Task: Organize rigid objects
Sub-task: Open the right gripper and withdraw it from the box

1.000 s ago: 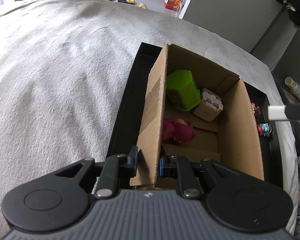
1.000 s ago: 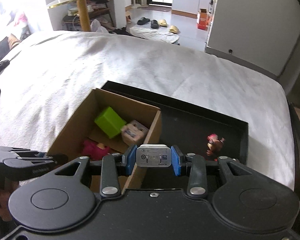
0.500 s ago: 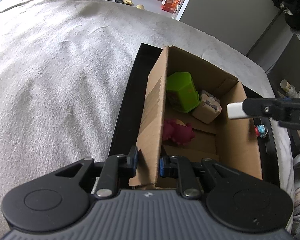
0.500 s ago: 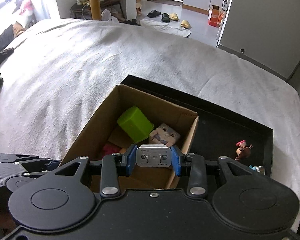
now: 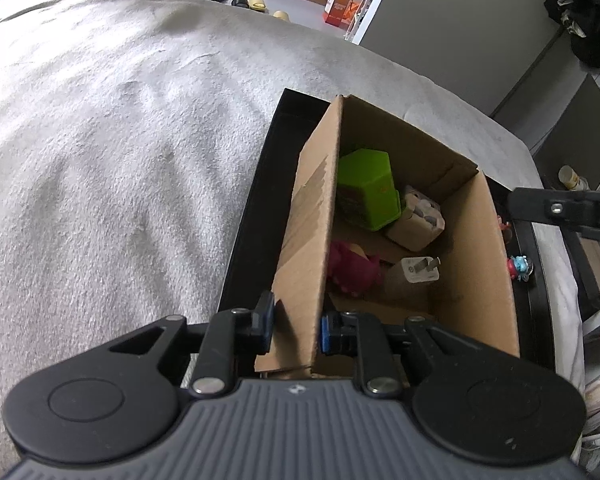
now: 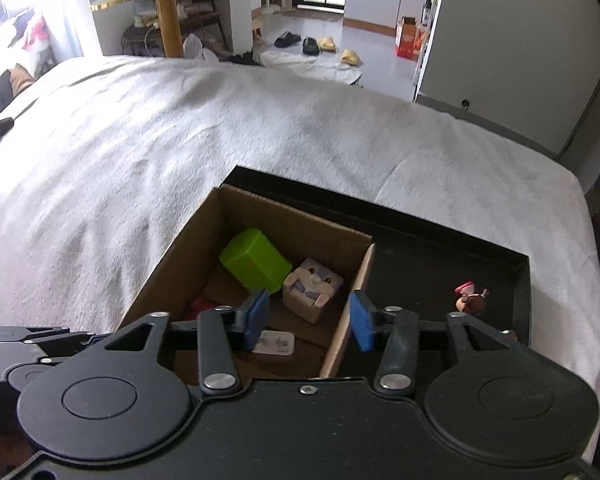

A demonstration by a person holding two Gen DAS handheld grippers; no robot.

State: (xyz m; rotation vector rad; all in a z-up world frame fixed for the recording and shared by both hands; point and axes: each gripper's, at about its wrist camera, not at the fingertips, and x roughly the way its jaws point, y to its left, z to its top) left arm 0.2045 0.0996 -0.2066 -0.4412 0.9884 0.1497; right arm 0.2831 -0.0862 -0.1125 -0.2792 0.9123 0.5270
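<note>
A cardboard box [image 5: 476,264] stands in a black tray [image 5: 256,216] on the bed. My left gripper [image 5: 296,328] is shut on the box's near left wall, one pad on each side. The box holds a green block [image 5: 366,188], a bunny-faced cube [image 5: 418,220], a pink toy [image 5: 350,268] and a white charger plug [image 5: 418,270]. My right gripper [image 6: 308,320] hangs over the box [image 6: 180,256], its jaws opening, with nothing pressed between the pads. The charger plug [image 6: 276,342] lies on the box floor below the left pad. One right finger [image 5: 540,208] shows at the box's right edge.
Two small figurines stand in the tray's open part right of the box, a brown one [image 6: 472,300] and a red-blue one [image 5: 518,268]. White bedding [image 6: 180,128] spreads to the left and beyond. The bed's edge drops off at the right, with floor and furniture past it.
My right gripper moved left over the box with the white charger plug, then opened. The plug dropped onto the box floor beside the pink toy. The left gripper kept its hold on the wall.
</note>
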